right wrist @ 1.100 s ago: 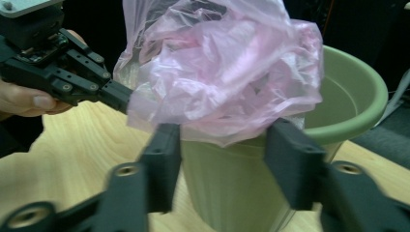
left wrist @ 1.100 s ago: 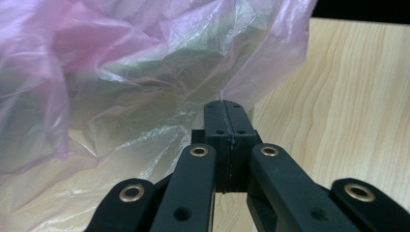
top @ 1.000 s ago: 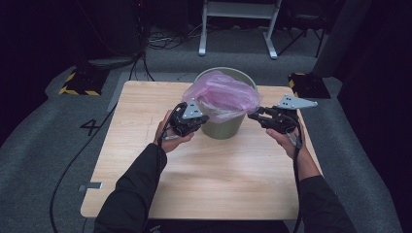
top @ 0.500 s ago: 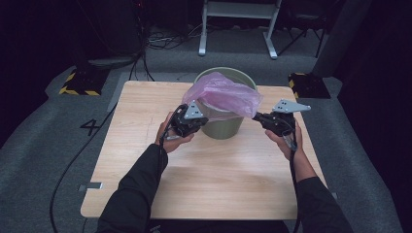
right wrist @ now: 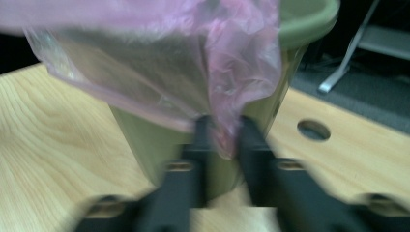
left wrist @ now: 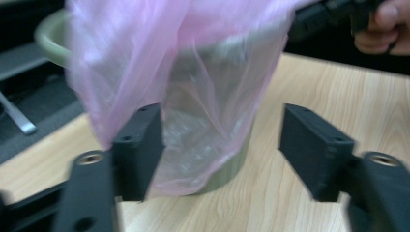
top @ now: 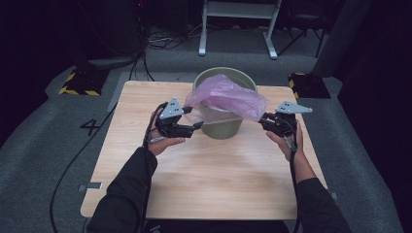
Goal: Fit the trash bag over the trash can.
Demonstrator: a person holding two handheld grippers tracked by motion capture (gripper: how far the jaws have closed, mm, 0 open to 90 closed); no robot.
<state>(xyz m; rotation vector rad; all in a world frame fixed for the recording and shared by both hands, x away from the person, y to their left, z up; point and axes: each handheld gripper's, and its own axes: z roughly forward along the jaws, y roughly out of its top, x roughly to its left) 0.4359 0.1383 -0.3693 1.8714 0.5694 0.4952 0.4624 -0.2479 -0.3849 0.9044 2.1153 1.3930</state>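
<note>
I see the green bin (top: 221, 124) standing on the wooden table (top: 209, 170) toward its far edge, with the pink plastic bag (top: 226, 97) draped over its rim. My left gripper (top: 187, 127) has just been opening; its jaws stand wide, and the bag's hanging film lies against one of them, unpinched. My right gripper (top: 265, 121) has been opening too, yet its narrow jaws seem, through the blur, to hold a fold of bag.

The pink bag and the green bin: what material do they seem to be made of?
Pink bag: thin plastic film, glossy and translucent; the bin shows through its creases. Green bin: probably moulded plastic, matte and smooth, with a rolled rim. Table: light wood-grain surface, maybe laminate.
</note>
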